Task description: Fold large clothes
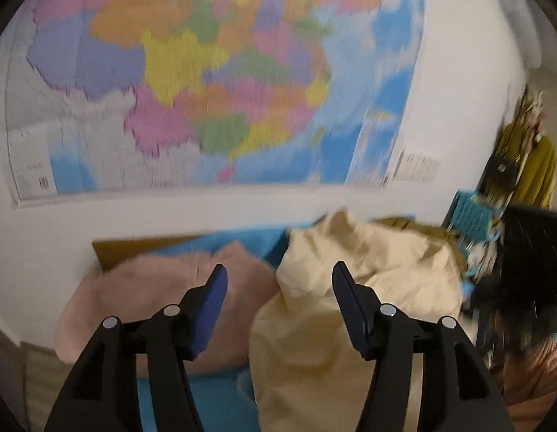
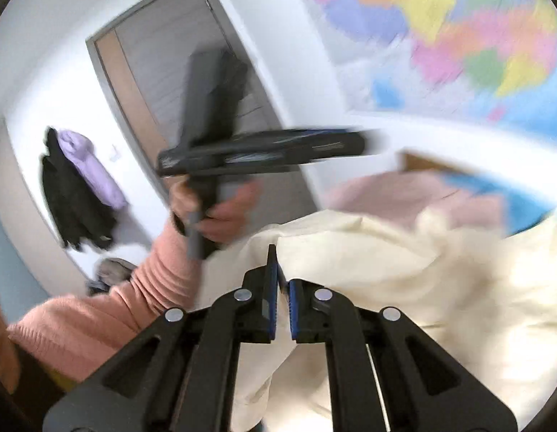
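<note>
While both wrist views were smeared by motion blur, the main things could still be made out. The left gripper (image 1: pixel 280 284) was seen with its blue-padded fingers (image 1: pixel 215 309) standing well apart, and nothing was caught between them; its jaws framed cloth lying farther off. The cream garment (image 1: pixel 350 288) was heaped at about 5 o'clock of the left wrist view, rumpled and bunched, with a pink garment (image 1: pixel 141 295) just beside it at 7 o'clock, both resting on a blue bed cover (image 1: pixel 242 243). A coloured wall map (image 1: pixel 206 79) was spread across the wall behind, from 9 to 1 o'clock. The right gripper (image 2: pixel 281 275) was shown with its jaws drawn almost together, only a thin slit being left between the pads; the cream garment (image 2: pixel 404 270) lay directly beyond and beneath its tips, but whether a fold was pinched there could not be told. At 9 o'clock from those tips, the left hand (image 2: pixel 220 212), cuffed by a pink sleeve (image 2: pixel 109 309), was seen gripping the handle of the left gripper (image 2: pixel 354 144), which was held level above the cloth. A door (image 2: pixel 177 72) was seen at 11 o'clock, and dark and lilac clothes (image 2: pixel 80 187) were hung at 9 o'clock.
</note>
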The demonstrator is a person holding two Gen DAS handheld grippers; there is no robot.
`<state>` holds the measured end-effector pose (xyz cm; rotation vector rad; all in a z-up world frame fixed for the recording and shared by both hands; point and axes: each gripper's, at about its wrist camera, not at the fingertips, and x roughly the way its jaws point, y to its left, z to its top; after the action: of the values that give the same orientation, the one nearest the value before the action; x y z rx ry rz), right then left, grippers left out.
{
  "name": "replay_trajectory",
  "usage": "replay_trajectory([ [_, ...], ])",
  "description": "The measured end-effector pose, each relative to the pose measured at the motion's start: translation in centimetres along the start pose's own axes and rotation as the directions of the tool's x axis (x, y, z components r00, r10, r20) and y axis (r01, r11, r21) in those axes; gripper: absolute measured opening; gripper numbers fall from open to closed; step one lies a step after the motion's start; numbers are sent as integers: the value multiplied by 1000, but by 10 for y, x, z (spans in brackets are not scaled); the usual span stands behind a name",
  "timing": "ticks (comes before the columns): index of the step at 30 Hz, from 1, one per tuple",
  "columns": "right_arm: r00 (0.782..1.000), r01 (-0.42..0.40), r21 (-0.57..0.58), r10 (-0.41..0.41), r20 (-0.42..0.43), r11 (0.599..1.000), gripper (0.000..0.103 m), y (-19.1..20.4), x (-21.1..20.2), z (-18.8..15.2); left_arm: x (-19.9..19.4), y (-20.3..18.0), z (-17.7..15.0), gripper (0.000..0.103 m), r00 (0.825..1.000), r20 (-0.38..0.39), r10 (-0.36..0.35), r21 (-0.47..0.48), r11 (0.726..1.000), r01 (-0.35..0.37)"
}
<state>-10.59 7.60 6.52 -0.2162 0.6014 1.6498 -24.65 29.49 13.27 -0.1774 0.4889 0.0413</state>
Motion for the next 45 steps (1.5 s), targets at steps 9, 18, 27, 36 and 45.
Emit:
replay_trajectory([
  [9, 895, 371, 95, -329, -302, 924, 27, -94, -55, -83, 89, -48, -85, 59, 967, -253, 39, 209, 978, 15],
  [18, 940, 340, 239, -321, -116, 910, 90, -102, -95, -163, 119, -33, -132, 62, 932, -361, 36, 141, 990, 16],
  [27, 925, 347, 101, -323, -202, 932, 55, -62, -63, -203, 133, -38, -125, 67, 932, -360, 32, 105, 994, 7],
  [36, 844, 532, 197, -497, -202, 823, 23, -70, -162, -168, 125, -60, -131, 71, 952, -307, -15, 124, 991, 55],
  [45, 867, 494, 164, -468, -172, 854, 93, -82, -149, -114, 119, -76, -162, 71, 944, -327, -34, 189, 977, 100],
])
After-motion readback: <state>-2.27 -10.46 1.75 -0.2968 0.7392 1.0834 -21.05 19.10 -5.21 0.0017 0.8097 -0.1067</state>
